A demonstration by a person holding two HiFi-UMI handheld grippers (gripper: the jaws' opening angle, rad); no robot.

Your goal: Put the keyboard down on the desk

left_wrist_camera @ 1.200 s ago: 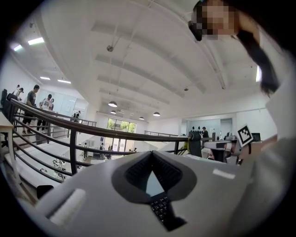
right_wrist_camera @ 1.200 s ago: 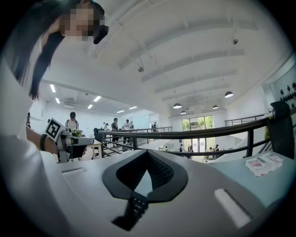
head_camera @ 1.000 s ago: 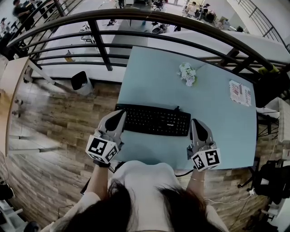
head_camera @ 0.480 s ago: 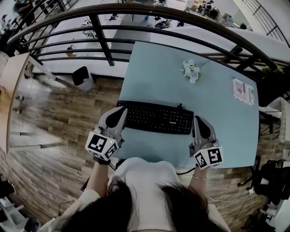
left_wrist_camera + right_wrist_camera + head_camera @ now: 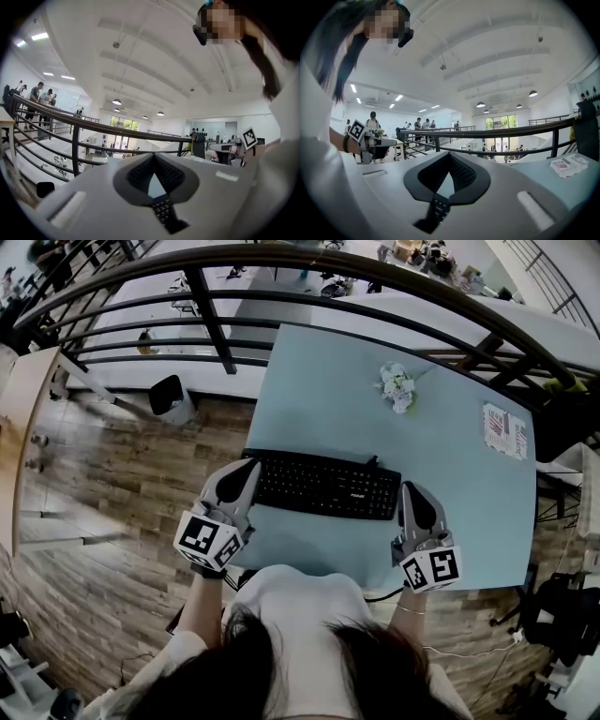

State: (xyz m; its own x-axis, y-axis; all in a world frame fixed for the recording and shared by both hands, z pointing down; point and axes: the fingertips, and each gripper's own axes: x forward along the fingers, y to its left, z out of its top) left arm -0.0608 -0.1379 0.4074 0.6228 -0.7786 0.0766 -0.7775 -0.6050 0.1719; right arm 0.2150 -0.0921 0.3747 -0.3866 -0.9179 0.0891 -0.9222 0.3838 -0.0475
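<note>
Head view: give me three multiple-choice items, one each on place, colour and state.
1. Where are the flowers?
A. on the desk, beyond the keyboard
B. on top of the keyboard
C. at the desk's near edge
2. What colour is the keyboard?
A. white
B. black
C. red
3. What state are the left gripper and right gripper in?
A. both wide open
B. each shut on one end of the keyboard
C. both holding the flowers

Key:
1. A, the flowers lie on the far part of the desk.
2. B, keys and frame are black.
3. B, each gripper view shows keys between closed jaws.
</note>
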